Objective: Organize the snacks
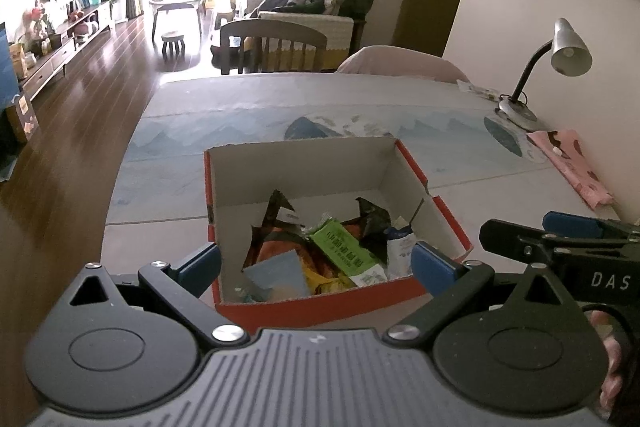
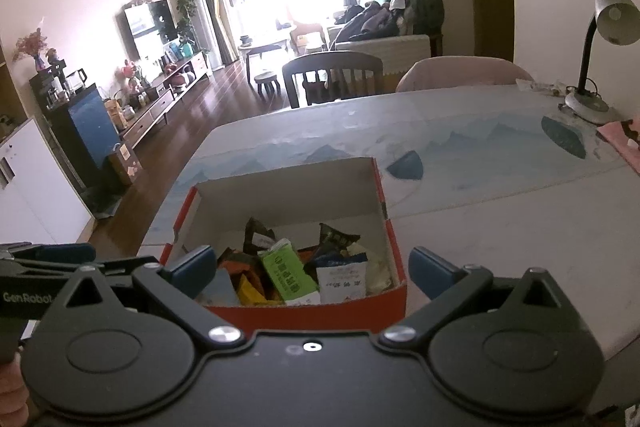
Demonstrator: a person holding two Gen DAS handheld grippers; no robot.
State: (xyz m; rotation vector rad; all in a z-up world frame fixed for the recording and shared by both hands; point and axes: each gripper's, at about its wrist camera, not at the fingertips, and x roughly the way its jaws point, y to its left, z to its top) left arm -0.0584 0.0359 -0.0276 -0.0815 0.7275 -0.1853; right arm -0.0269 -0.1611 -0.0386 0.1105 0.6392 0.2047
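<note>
left gripper [image 1: 316, 265] nearest the lens, jaws spread wide, nothing between the blue pads [image 1: 200, 265]; they sit either side of the near end of the box without clear contact. right gripper [image 2: 312, 269] likewise wide and empty, its left pad over the box's near-left corner, its right pad outside the box at about 3 o'clock from it. in the left wrist view the right gripper also shows side-on at 3 o'clock.

red cardboard box [image 1: 320, 307] stands on the table just ahead of both grippers, open top, white inside. snack packets lie heaped in its near half: a green packet [image 1: 346, 253] roughly central, a white-and-blue packet [image 2: 344, 277] at 3 o'clock from it, yellow and orange packets [image 1: 324, 277] beneath, a pale blue flat packet [image 1: 280, 273] at 9 o'clock, dark crumpled wrappers [image 1: 280, 211] standing up behind at 12 o'clock. far half of the box floor is bare.

table [image 1: 180, 195] carries a pale cover with a blue mountain print. farther off, at 2 o'clock from the box, a pink cloth [image 1: 572, 163] lies at the table edge, and beyond it a grey desk lamp [image 1: 560, 59]. past the far edge, a dark wooden chair [image 2: 332, 77] and a pink chair back [image 1: 400, 63].
</note>
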